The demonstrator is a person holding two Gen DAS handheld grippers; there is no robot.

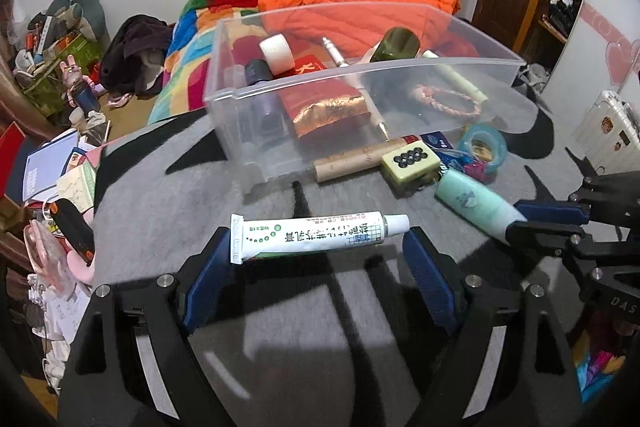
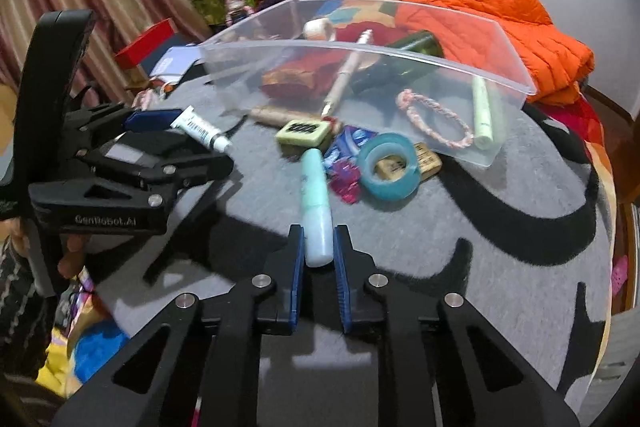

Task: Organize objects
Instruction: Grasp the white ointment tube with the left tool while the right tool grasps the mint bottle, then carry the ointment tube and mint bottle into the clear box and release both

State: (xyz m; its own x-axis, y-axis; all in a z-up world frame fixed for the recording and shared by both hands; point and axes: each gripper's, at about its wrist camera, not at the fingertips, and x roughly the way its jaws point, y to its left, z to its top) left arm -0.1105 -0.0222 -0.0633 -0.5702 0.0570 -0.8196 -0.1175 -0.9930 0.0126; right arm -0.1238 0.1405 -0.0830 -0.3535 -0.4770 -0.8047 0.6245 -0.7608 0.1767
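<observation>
While the right tongs (image 2: 319, 253) squeeze the end of a mint-green plastic bottle (image 2: 317, 203), the rest of that bottle points away toward the other things on the grey and black blanket (image 2: 500, 227). Both blue pads (image 2: 297, 267) press on its sides.

The left tongs (image 1: 320, 255) are wide apart. A white tube with green dots and a white cap (image 1: 316, 233) lies across between them, with the flat end at the left pad and the cap near the right pad. I cannot tell if the pads touch it.

A clear plastic box (image 1: 304, 83) sits farther back on the blanket. Inside it are a white roll of tape (image 1: 277, 53), a red and gold packet (image 1: 324, 107), a dark green bottle (image 1: 396, 45), a pink rope ring (image 1: 448, 99), a pale green stick (image 1: 460, 79) and a thin white pen (image 1: 354, 83).

Just in front of the box lie a tan paper tube (image 1: 352, 159), a cream tile with black dots (image 1: 410, 163) and a blue ring of tape (image 1: 482, 143).
</observation>
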